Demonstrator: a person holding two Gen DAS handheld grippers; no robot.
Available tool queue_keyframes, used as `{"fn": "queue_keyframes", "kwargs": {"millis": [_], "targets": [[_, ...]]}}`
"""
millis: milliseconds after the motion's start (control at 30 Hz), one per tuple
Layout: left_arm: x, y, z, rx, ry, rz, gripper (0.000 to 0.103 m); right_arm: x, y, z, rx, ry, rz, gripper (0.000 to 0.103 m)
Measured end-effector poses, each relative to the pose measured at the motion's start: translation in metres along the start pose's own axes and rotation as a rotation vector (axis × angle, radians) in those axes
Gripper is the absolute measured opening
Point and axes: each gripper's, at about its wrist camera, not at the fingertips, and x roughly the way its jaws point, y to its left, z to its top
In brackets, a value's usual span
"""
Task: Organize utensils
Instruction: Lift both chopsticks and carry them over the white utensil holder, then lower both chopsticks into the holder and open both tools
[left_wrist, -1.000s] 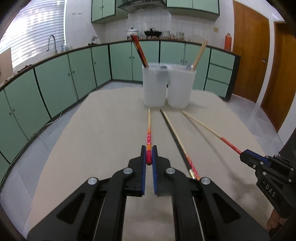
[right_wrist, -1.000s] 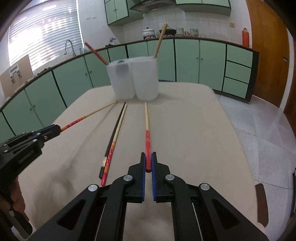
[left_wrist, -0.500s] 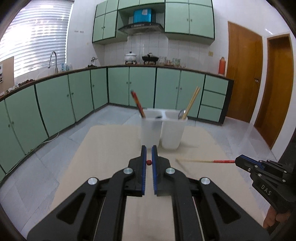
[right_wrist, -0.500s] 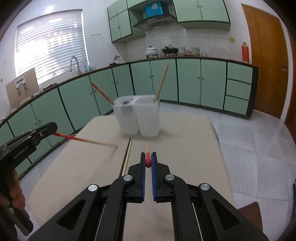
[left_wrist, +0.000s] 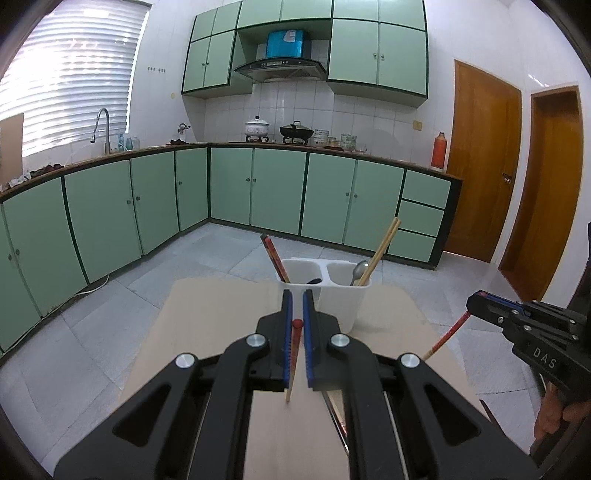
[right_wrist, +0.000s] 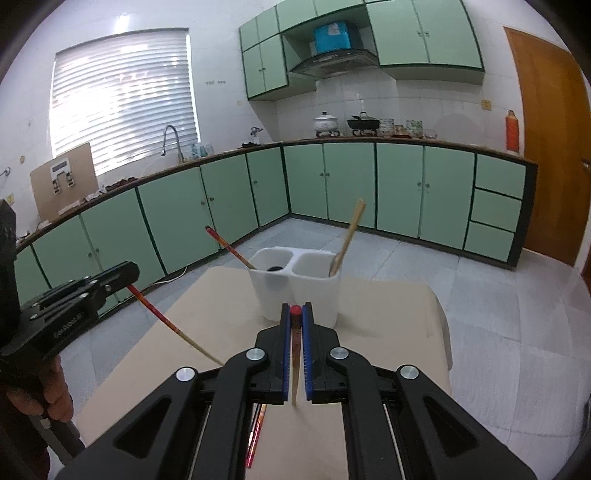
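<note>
Two chopsticks (right_wrist: 255, 435) lie under grippers

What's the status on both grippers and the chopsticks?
Left gripper, right gripper: each shut on a chopstick, lifted. Holder ahead. Two chopsticks on table. Path clear.

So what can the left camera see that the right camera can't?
Only the left wrist view shows the silver spoon in the white holder's right cup, a second wooden door, and the right gripper from the side. Only the right wrist view shows the cardboard by the window and the left gripper from the side. Both show the holder, the chopsticks standing in it, and each gripper shut on a red-tipped chopstick.
</note>
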Motion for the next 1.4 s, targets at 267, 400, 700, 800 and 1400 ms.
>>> {"fn": "queue_keyframes", "kwargs": {"millis": [267,400,700,800,1400], "targets": [[0.005,0.006,0.018,-0.006,-0.004,-0.019,0.005,0.007,0.010,0.022,-0.045,-0.011,0.029,0.006],[0.006,0.007,0.026,-0.012,-0.013,-0.026,0.005,0.010,0.011,0.030,-0.055,-0.016,0.044,0.006],[0.012,0.001,0.040,-0.011,-0.034,-0.045,0.005,0.013,0.007,0.045,-0.059,-0.023,0.077,0.006],[0.014,-0.002,0.049,-0.008,-0.044,-0.059,0.005,0.014,0.006,0.053,-0.061,-0.029,0.088,0.006],[0.045,-0.021,0.142,-0.011,-0.179,-0.099,0.005,0.029,-0.011,0.138,-0.080,-0.120,0.092,0.006]]}}
